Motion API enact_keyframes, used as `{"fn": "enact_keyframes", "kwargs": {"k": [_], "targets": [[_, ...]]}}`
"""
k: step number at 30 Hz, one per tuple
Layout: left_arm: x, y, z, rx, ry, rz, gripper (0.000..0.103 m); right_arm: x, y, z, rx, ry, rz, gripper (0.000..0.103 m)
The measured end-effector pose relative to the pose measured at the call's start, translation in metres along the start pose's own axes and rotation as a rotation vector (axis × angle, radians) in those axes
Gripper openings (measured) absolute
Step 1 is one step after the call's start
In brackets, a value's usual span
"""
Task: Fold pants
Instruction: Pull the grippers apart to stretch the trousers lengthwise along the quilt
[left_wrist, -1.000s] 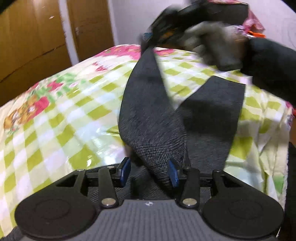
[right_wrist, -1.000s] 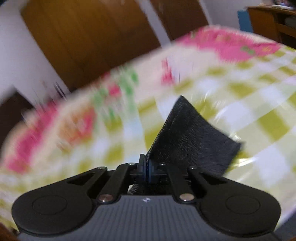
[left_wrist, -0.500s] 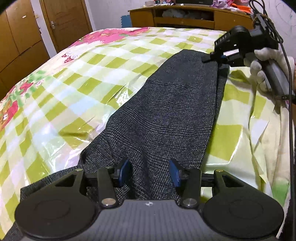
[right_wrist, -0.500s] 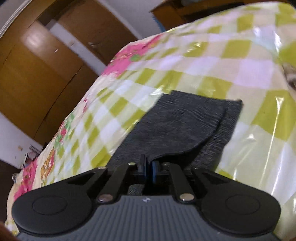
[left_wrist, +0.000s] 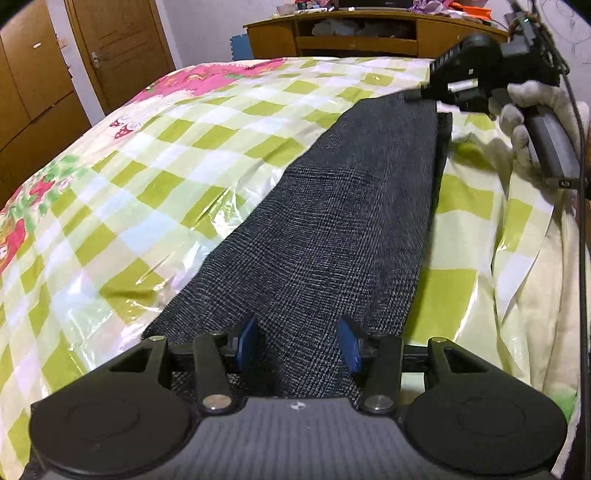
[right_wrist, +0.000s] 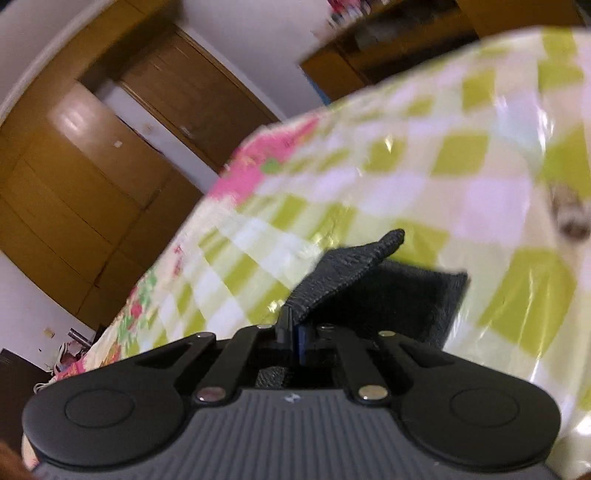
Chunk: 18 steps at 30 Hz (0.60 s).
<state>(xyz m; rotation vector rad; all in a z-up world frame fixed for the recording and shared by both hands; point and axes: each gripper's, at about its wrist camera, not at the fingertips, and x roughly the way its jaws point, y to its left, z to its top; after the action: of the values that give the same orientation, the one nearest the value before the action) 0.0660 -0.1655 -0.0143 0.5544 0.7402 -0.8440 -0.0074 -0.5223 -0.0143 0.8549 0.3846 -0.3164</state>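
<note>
Hiding pants (right_wrist: 332, 284) hem, right tool (right_wrist: 293, 332).

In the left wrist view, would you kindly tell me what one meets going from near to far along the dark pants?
Left hand-held gripper → pants → right hand-held gripper at the pants' far end → checked bedspread → wooden shelf unit.

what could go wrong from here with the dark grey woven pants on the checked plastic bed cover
1. The right gripper pinches only a corner of the dark grey woven pants; a tug could pull it free.
2. The left gripper stands open astride the cloth, so that end is not pinned and may slide on the glossy green-and-white checked plastic cover.
3. The lower pant leg peeks out along the right edge; the legs may end up misaligned.
</note>
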Motion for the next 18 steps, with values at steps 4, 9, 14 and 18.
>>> {"fn": "enact_keyframes", "kwargs": {"k": [4, 9, 14, 18], "targets": [[0.006, 0.0, 0.0, 0.001, 0.005, -0.002, 0.059, 0.018, -0.022, -0.002, 0.066, 0.11, -0.067, 0.01], [0.009, 0.0, 0.005, 0.011, 0.01, -0.003, 0.059, 0.028, -0.03, 0.014, 0.137, 0.089, -0.085, 0.011], [0.007, -0.004, 0.005, 0.026, 0.002, 0.0, 0.059, 0.013, -0.014, 0.024, 0.068, 0.013, -0.013, 0.004], [0.011, -0.004, 0.002, 0.025, 0.012, -0.004, 0.059, 0.019, -0.026, 0.014, 0.05, 0.08, -0.111, 0.005]]}}
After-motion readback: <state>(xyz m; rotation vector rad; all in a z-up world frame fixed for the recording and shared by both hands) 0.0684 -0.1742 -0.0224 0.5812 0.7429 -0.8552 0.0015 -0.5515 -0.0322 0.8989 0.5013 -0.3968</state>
